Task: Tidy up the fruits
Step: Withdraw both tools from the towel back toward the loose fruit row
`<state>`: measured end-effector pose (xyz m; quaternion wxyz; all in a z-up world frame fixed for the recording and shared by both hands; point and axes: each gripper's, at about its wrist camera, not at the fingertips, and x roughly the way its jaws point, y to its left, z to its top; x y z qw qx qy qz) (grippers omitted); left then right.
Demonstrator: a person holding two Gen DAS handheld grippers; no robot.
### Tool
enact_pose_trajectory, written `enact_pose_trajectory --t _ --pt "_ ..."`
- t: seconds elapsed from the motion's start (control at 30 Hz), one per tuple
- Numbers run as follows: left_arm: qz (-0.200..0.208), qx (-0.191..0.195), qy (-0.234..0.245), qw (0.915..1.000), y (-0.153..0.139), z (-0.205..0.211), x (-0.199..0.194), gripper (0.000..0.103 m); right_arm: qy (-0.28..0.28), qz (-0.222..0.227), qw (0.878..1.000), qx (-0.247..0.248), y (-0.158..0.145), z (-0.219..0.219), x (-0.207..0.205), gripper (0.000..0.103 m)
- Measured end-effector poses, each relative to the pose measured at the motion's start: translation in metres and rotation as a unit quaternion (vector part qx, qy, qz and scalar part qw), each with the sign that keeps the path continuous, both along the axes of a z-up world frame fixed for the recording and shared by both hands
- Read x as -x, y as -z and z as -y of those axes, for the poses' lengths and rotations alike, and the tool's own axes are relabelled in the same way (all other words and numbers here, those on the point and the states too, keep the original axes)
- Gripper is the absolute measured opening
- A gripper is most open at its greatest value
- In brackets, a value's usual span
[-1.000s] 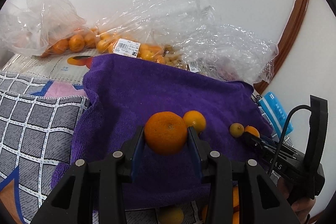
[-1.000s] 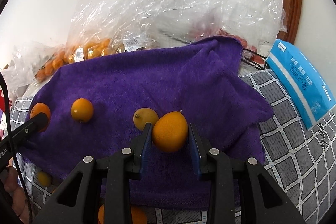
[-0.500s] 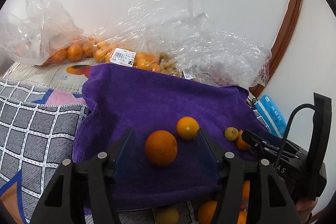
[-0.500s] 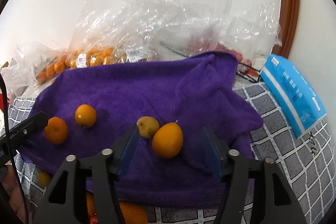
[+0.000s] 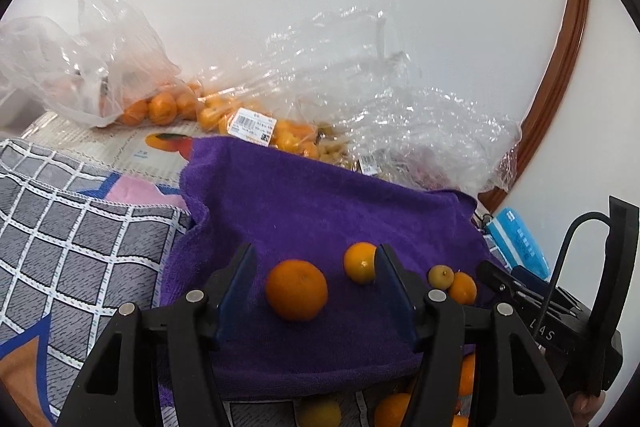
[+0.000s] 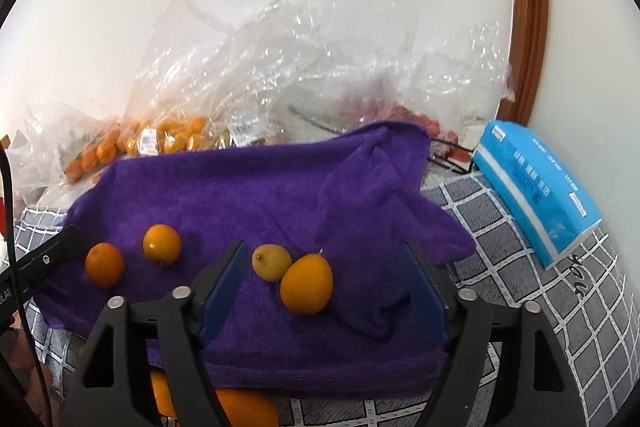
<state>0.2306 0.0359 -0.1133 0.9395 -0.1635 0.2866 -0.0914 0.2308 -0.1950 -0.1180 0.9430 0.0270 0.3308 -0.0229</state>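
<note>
**Four citrus fruits lying on the purple towel, both grippers apart**

The left hand-held gripper (image 5: 312,275) is standing with its blue-padded jaws parted around a round orange mandarin (image 5: 296,289), and neither pad is touching the fruit, which is resting on the deep purple terry towel (image 5: 320,211). The right hand-held gripper (image 6: 326,279) is opening its jaws; an egg-shaped orange fruit with a short stem (image 6: 306,289) is lying between them on the same towel, clear of both pads. Just beside that fruit, touching it on the left, a small yellowish round fruit (image 6: 272,261) is sitting. Further left in the right wrist view, a smaller round orange fruit (image 6: 161,243) is lying near the mandarin. The towel is covering a grey quilted cloth with a white grid (image 6: 560,311). Behind the towel, clear crinkled plastic bags of small oranges (image 5: 160,107) are leaning near the white wall. A light blue tissue pack (image 6: 536,187) is lying to the right of the towel.
</note>
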Motion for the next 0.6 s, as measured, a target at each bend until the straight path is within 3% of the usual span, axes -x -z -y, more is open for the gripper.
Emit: enact_pose_trajectory --t 0.27,0.43,0.6 --pt "0.021 -0.016 -0.013 0.9996 -0.011 0.0 0.01 0.057 -0.008 0.028 0.999 0.021 -0.007 -0.01 0.008 0.079" --pt "0.035 -0.008 -0.033 0.9988 -0.022 -0.01 0.015 0.057 -0.011 0.039 0.999 0.023 -0.02 -0.016 0.016 0.079" --pt "0.018 0.017 -0.043 0.9988 -0.025 -0.023 0.011 0.057 -0.023 0.025 0.999 0.005 -0.031 -0.017 0.034 0.079"
